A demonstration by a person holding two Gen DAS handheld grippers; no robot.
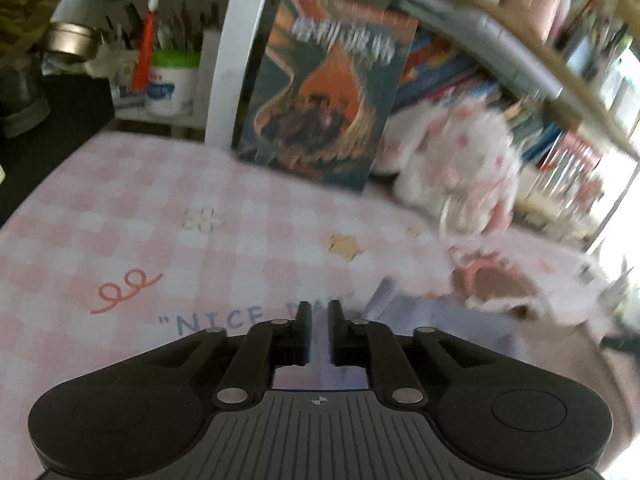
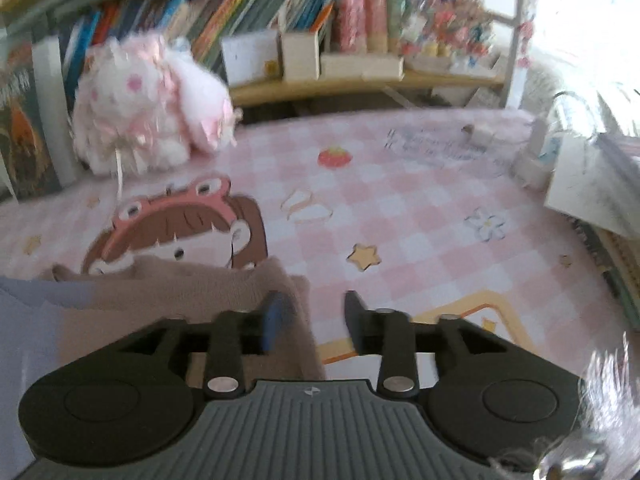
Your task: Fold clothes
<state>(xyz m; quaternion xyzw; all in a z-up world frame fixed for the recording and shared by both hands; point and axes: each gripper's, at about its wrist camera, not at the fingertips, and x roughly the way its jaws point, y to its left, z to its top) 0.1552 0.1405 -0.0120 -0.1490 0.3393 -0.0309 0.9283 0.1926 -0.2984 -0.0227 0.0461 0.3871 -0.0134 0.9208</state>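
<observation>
The left claw (image 1: pixel 319 308) sat lowest in the left wrist view, its 2 fingers drawn almost together on a thin fold of lavender cloth (image 1: pixel 420 316) that ran up between them. That cloth spread away to the claw's right over the pink checked surface (image 1: pixel 140 208). Just ahead of the fingertips the printed words "NICE" showed on the surface, with a red squiggle further to the left. Beyond stood a book (image 1: pixel 320 96) leaning upright, and to its right a white and pink plush toy (image 1: pixel 460 160), blurred.

The right claw (image 2: pixel 314 310) stood open, its 2 fingers well apart. The left, blue-padded finger (image 2: pixel 274 320) lay over the edge of a brown knit garment (image 2: pixel 180 292), while the right finger was over bare surface (image 2: pixel 420 200). The garment stretched to the claw's left, where it met a lavender piece (image 2: pixel 32 312). Ahead of the garment lay a printed cartoon girl, and further off the plush toy (image 2: pixel 152 104) sat before shelves of books (image 2: pixel 280 8).
</observation>
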